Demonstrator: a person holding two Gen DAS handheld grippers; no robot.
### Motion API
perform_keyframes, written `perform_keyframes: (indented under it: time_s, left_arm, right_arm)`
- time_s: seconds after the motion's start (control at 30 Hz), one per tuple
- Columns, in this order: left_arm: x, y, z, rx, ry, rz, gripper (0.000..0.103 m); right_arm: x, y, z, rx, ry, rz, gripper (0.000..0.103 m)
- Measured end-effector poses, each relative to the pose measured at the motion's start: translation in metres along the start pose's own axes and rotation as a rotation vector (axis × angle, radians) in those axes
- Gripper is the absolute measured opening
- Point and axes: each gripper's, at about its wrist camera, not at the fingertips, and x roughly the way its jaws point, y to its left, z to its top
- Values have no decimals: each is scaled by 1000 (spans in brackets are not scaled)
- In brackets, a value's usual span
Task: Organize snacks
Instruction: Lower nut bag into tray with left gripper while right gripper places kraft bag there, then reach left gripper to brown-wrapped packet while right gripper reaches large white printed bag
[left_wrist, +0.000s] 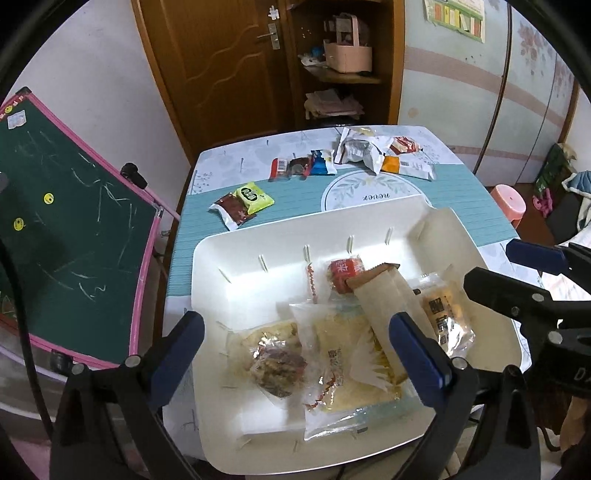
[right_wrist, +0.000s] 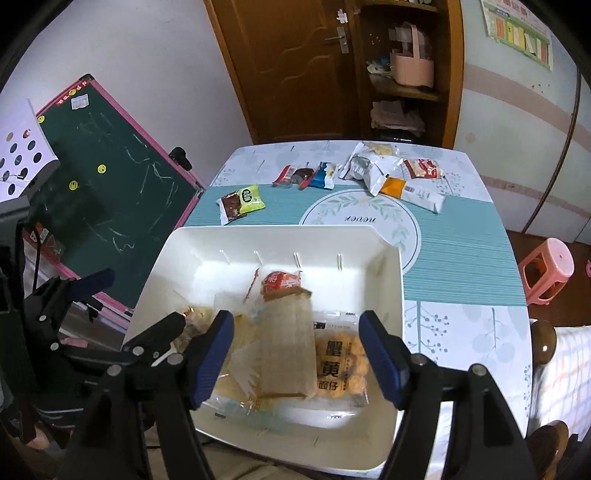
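Both claws, left claw (left_wrist: 301, 356) and right claw (right_wrist: 297, 356), hang released over the white bin (right_wrist: 391, 280); tablecloth (right_wrist: 461, 251) reads "never".

A white rectangular plastic bin (right_wrist: 388, 258) sits at the tabletop's near edge, holding clear-wrapped pastries (left_wrist: 277, 365), a tan paper packet (right_wrist: 286, 347) and a red-wrapped snack (right_wrist: 279, 282); more small colourful snack packets (right_wrist: 369, 171) lie scattered at the far side.

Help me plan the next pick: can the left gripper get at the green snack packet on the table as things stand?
Probably yes. The left gripper is open and empty over the white bin, and the green snack packet lies on the mat beyond the bin's far rim, its top bare. It overlaps a dark red packet, which might get nudged.
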Motion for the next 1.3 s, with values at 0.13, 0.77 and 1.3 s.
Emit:
perform_keyframes:
  time_s: [0.13,0.77,1.3]
  left_arm:
    - [0,2,-2,-15,6,-12,100]
    - [14,12,-14,-103,64,-62,100]
    - [30,40,42,-168,20,-62,100]
  right_arm:
    - [-1,2,-1,-6,-9,-3,71]
    - [10,0,-5,-2,43,26,71]
    - [43,-28,15,63,133,54,71]
